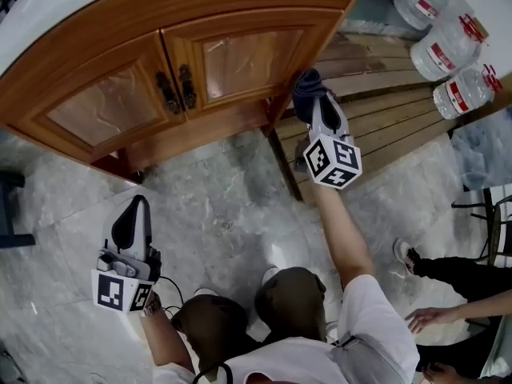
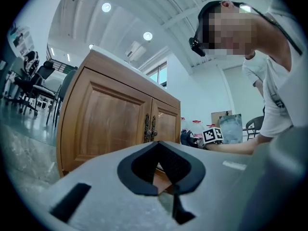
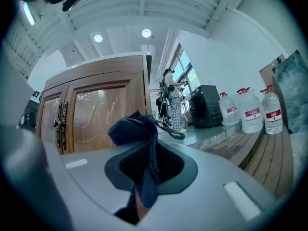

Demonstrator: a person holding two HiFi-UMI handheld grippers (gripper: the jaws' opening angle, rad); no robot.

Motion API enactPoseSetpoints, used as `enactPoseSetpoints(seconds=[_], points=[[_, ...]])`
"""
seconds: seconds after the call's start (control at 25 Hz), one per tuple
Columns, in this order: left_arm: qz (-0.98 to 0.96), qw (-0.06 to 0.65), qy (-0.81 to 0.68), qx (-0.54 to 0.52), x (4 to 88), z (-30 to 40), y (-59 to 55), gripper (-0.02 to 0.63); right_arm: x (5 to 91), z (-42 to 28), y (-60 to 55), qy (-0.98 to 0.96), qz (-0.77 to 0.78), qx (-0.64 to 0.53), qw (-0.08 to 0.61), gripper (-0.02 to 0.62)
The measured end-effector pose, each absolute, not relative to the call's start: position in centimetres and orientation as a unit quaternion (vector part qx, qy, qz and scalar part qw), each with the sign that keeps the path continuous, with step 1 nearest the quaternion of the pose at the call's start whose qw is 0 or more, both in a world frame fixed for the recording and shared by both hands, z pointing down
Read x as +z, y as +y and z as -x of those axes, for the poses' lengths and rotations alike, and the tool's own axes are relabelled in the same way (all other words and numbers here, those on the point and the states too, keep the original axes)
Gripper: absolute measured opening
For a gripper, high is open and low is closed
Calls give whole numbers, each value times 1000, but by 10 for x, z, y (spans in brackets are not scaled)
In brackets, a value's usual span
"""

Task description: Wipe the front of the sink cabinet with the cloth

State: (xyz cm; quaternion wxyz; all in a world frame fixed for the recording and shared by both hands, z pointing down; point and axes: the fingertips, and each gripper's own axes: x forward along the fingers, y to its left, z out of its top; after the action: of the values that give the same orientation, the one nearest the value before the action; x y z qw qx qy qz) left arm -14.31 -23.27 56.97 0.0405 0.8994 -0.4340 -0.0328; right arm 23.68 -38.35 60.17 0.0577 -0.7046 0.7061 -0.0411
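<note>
The wooden sink cabinet (image 1: 160, 94) has two doors with dark handles (image 1: 178, 89) at the middle. My right gripper (image 1: 310, 96) is shut on a dark blue cloth (image 1: 306, 85), which it holds at the cabinet's lower right corner. In the right gripper view the cloth (image 3: 135, 129) bunches over the jaws (image 3: 149, 170) next to the right door (image 3: 106, 114). My left gripper (image 1: 138, 208) hangs low over the floor, well away from the cabinet, shut and holding nothing. The left gripper view looks past the shut jaws (image 2: 161, 166) at the cabinet front (image 2: 110, 124).
A slatted wooden platform (image 1: 376, 110) lies right of the cabinet, with large water bottles (image 1: 448, 50) beyond it. The floor is grey marble (image 1: 216, 206). Another person's leg and hand (image 1: 432, 266) show at the right edge. A dark chair base (image 1: 12, 206) is at the left.
</note>
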Motion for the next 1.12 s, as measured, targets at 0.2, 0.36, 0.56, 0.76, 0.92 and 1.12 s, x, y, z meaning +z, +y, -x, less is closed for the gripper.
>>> enactPoseSetpoints(seconds=[0.2, 0.36, 0.56, 0.76, 0.92, 1.12], points=[[-900, 79, -428, -24, 548, 125, -250, 2, 602, -238, -371, 708, 702, -74, 24, 51], [-898, 101, -427, -21, 490, 103, -258, 2, 567, -244, -358, 713, 693, -105, 2, 51], [-896, 114, -429, -23, 382, 87, -254, 2, 469, -241, -326, 722, 679, -131, 0, 51], [-892, 111, -437, -21, 256, 82, -248, 2, 340, -226, -295, 748, 651, -130, -3, 51], [-895, 106, -433, -8, 157, 79, -235, 2, 222, -225, -265, 762, 637, -117, 0, 51], [-899, 89, -430, 5, 37, 70, -205, 2, 73, -238, -225, 775, 626, -85, 18, 51]])
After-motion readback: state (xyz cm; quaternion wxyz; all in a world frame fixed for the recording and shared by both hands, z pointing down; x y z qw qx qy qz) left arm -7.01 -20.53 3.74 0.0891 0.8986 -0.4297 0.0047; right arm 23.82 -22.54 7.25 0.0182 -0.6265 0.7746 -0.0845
